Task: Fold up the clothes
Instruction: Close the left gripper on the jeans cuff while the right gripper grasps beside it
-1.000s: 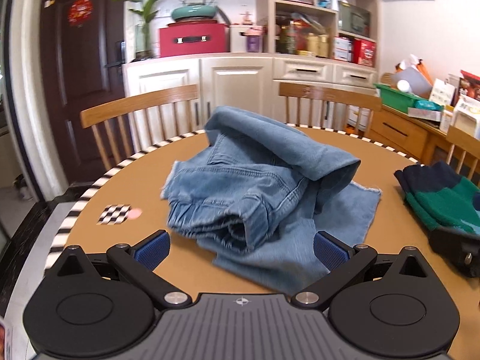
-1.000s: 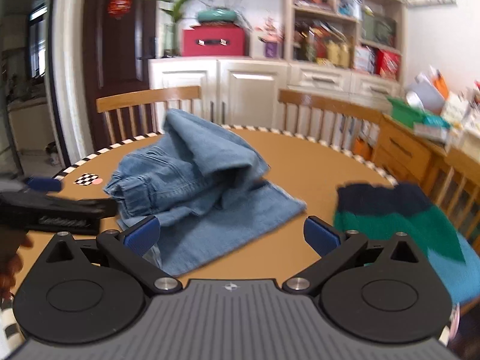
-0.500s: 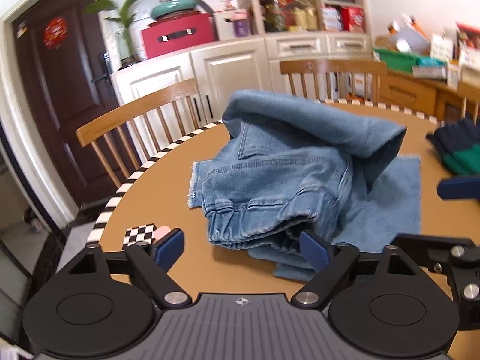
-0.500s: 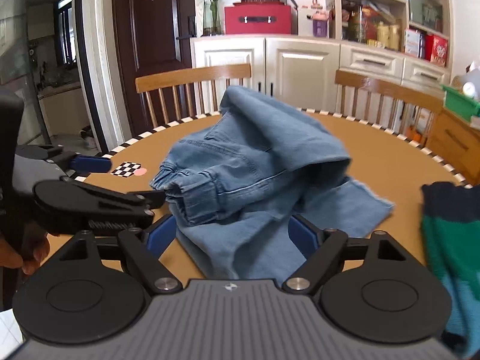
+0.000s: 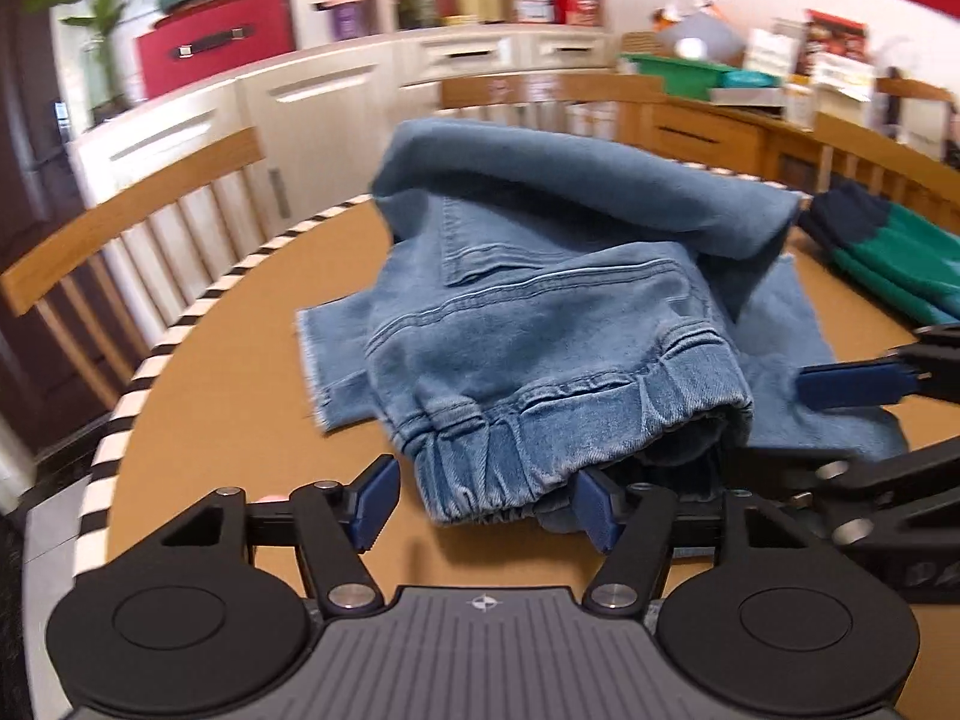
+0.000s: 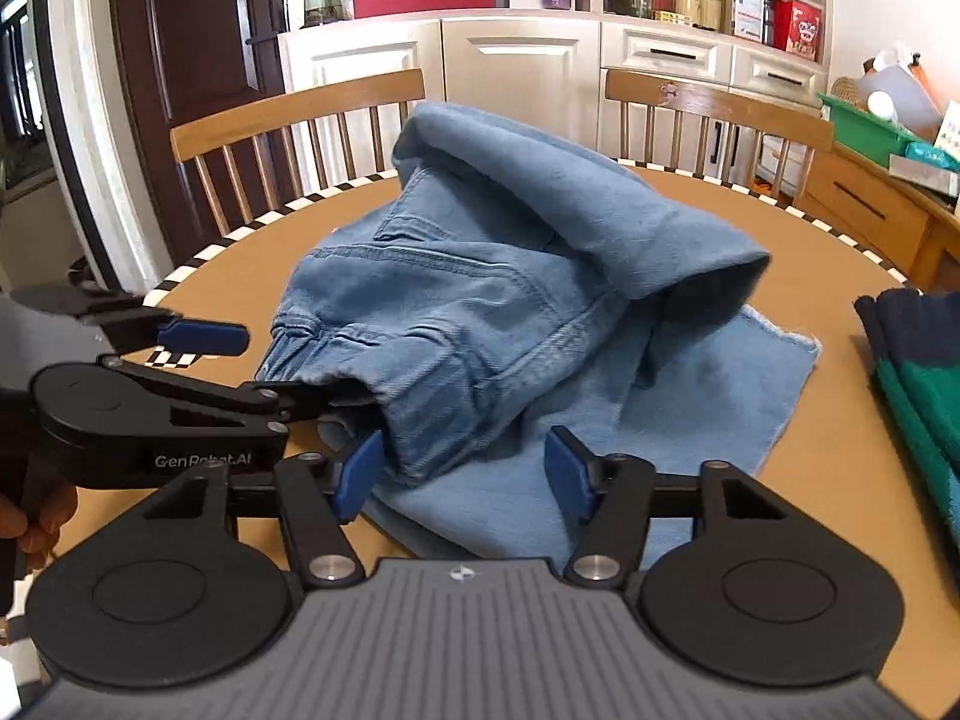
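A pair of light blue jeans [image 5: 540, 324] lies crumpled in a heap on the round brown table [image 5: 240, 372], with its elastic waistband [image 5: 576, 420] toward me. My left gripper [image 5: 486, 507] is open, its jaws on either side of the waistband's near edge. In the right wrist view the jeans [image 6: 480, 312] fill the middle. My right gripper [image 6: 459, 474] is open, its jaws around the near folds of denim. The left gripper [image 6: 198, 372] shows there at the left, open at the waistband.
A folded green and navy garment [image 5: 888, 252] lies at the table's right; it also shows in the right wrist view [image 6: 918, 360]. Wooden chairs [image 6: 300, 138] stand behind the striped table edge. White cabinets [image 6: 510, 66] and a sideboard [image 5: 720, 126] lie beyond.
Both grippers have moved forward and closer to the jeans, so that the waistband now lies between the left gripper's jaws. Both jaw pairs have narrowed somewhat but stay open.
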Motion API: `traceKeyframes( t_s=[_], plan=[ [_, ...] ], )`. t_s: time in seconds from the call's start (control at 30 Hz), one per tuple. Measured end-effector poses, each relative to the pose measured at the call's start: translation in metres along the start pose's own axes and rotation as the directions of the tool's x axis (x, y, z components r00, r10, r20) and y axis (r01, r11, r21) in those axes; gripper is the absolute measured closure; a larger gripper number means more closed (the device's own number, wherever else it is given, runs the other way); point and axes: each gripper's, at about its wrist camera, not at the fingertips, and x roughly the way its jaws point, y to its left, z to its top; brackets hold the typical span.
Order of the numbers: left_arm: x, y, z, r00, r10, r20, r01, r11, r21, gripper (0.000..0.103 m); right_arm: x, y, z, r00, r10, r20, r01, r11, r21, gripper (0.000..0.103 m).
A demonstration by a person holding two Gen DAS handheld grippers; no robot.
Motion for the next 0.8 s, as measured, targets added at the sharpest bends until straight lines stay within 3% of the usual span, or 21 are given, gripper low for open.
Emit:
traceKeyframes(
  t_s=[0.13, 0.23, 0.3, 0.33, 0.4, 0.5, 0.7, 0.8],
  plan=[
    [0.015, 0.009, -0.001, 0.999, -0.038, -0.032, 0.039, 0.998, 0.05, 0.032, 0.012, 0.015, -0.001, 0.998, -0.056, -0.02, 0.056, 0.998, -0.012, 0.049],
    [0.024, 0.016, -0.001, 0.997, -0.07, -0.045, 0.071, 0.997, 0.034, 0.031, 0.02, 0.02, 0.001, 0.996, -0.083, -0.033, 0.083, 0.997, -0.012, 0.054],
    [0.025, 0.02, -0.002, 0.993, -0.11, -0.031, 0.111, 0.994, 0.02, 0.048, 0.024, 0.021, 0.003, 0.995, -0.097, -0.035, 0.097, 0.995, -0.009, 0.062],
    [0.025, 0.021, -0.002, 0.991, -0.129, -0.022, 0.13, 0.991, 0.017, 0.048, 0.025, 0.019, 0.004, 0.995, -0.091, -0.037, 0.091, 0.996, 0.003, 0.074],
    [0.022, 0.023, -0.002, 0.993, -0.122, 0.004, 0.122, 0.992, 0.013, 0.059, 0.024, 0.015, 0.006, 0.997, -0.074, -0.034, 0.074, 0.997, 0.021, 0.078],
    [0.011, 0.034, 0.003, 0.988, -0.135, 0.071, 0.14, 0.988, -0.072, 0.065, 0.017, 0.009, 0.008, 0.999, -0.035, -0.006, 0.036, 0.999, 0.032, 0.087],
    [-0.005, 0.033, 0.023, 0.98, -0.15, 0.131, 0.162, 0.983, -0.086, 0.081, -0.007, -0.006, 0.016, 0.999, 0.012, 0.042, -0.015, 0.998, 0.067, 0.093],
    [-0.021, 0.027, 0.032, 0.97, -0.182, 0.161, 0.198, 0.976, -0.094, 0.083, -0.024, -0.022, 0.021, 0.998, 0.026, 0.06, -0.031, 0.995, 0.092, 0.095]
  ],
)
